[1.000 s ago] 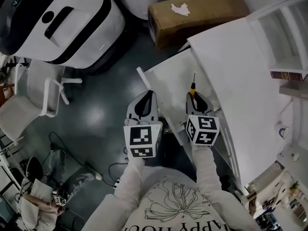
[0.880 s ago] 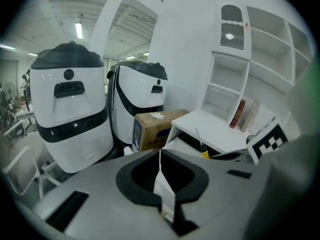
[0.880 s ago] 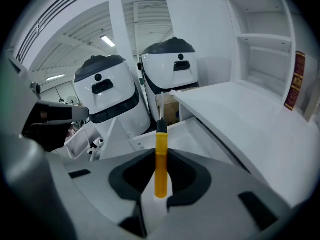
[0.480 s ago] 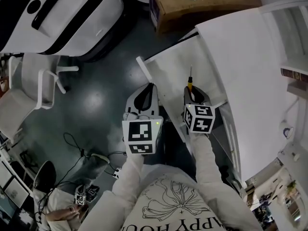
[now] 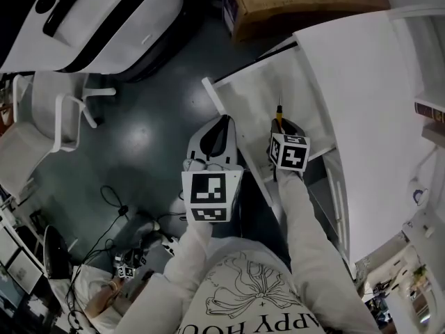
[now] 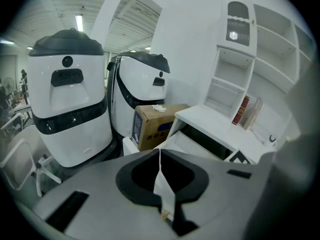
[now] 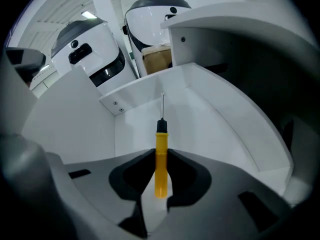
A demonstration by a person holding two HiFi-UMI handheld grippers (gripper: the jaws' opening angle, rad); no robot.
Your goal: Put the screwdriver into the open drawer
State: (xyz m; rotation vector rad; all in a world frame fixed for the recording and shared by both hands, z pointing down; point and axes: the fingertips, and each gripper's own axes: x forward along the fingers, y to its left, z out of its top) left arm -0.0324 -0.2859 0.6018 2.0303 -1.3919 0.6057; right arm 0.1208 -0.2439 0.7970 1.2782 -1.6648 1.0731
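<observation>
My right gripper (image 7: pixel 160 156) clamps the light, stiff, perhaps slippery screwdriver (image 7: pixel 161 134) by its handle, tip at twelve o'clock; left gripper (image 6: pixel 160 156) closed, empty.

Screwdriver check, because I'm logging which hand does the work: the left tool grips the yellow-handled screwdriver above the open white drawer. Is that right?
Not quite. The right tool grips the yellow-handled screwdriver above the open white drawer, not the left. The right gripper view shows its handle clamped between that tool's jaws.
</observation>
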